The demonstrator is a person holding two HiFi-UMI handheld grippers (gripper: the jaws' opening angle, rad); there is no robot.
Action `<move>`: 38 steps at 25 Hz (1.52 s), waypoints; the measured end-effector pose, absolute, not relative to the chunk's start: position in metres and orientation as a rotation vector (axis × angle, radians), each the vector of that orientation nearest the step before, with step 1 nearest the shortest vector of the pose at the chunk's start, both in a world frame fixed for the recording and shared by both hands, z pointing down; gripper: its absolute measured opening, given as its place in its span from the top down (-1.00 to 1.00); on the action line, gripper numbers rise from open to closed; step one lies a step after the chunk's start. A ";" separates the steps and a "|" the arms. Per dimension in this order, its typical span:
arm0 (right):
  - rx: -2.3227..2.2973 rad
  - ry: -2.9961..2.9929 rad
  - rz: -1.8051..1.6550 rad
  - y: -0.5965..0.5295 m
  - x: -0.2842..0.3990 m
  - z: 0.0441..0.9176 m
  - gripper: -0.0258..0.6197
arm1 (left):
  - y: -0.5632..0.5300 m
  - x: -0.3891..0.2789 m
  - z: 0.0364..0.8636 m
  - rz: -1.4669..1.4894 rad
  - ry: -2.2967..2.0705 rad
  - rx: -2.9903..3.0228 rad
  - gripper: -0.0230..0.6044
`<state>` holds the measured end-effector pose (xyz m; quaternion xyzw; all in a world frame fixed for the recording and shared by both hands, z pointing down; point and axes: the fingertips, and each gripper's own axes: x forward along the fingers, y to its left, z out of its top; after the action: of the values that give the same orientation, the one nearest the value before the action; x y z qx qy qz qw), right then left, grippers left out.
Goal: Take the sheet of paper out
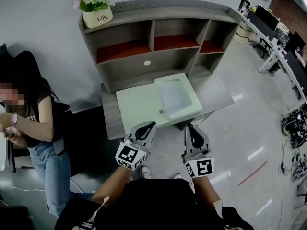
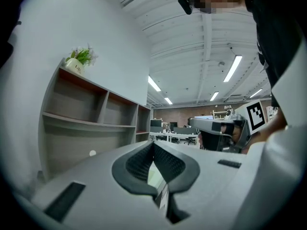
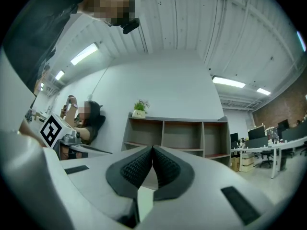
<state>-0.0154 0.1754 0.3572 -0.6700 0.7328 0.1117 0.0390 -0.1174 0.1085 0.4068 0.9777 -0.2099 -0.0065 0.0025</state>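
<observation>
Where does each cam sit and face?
Head view: on the head, steeply down at the tray; left gripper, right gripper, forearms show.
Left gripper view: along its shut jaws toward the shelf; right gripper beside.
Right gripper view: along its shut jaws, same shelf; left gripper at left.
Shared: shelf, plant pot.

"Life" on the white flowerpot (image 1: 98, 17) (atop the shelf unit (image 1: 172, 63))

A shelf unit (image 1: 153, 51) walls off the desk's (image 1: 218, 97) far edge. A flat pale green box (image 1: 139, 104) fills the middle and reaches the near edge, leaving bare strips at the left and right ends. A seated person (image 1: 33, 123) crowds the left side. The floor (image 1: 249, 128) off the right corner lies open.
</observation>
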 end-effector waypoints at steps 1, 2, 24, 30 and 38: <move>-2.067 2.237 0.350 0.173 -0.017 0.357 0.85 | 0.105 -0.120 0.408 -0.018 -0.653 3.066 0.91; -2.077 2.226 0.355 0.171 -0.019 0.356 0.85 | 0.101 -0.123 0.409 -0.017 -0.647 3.065 0.91; -2.099 2.204 0.272 0.124 0.032 0.376 0.85 | 0.052 -0.082 0.431 0.044 -0.668 3.011 0.91; -2.046 2.260 0.228 0.097 0.062 0.387 0.85 | 0.031 -0.054 0.446 0.091 -0.740 2.967 0.91; -1.958 2.325 0.186 0.069 0.103 0.405 0.85 | 0.010 -0.015 0.462 0.153 -0.838 2.932 0.91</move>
<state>0.1032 0.0686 0.4046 -0.6422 0.7625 0.0611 0.0481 -0.0152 0.0099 0.4622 0.9593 -0.2743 0.0501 0.0439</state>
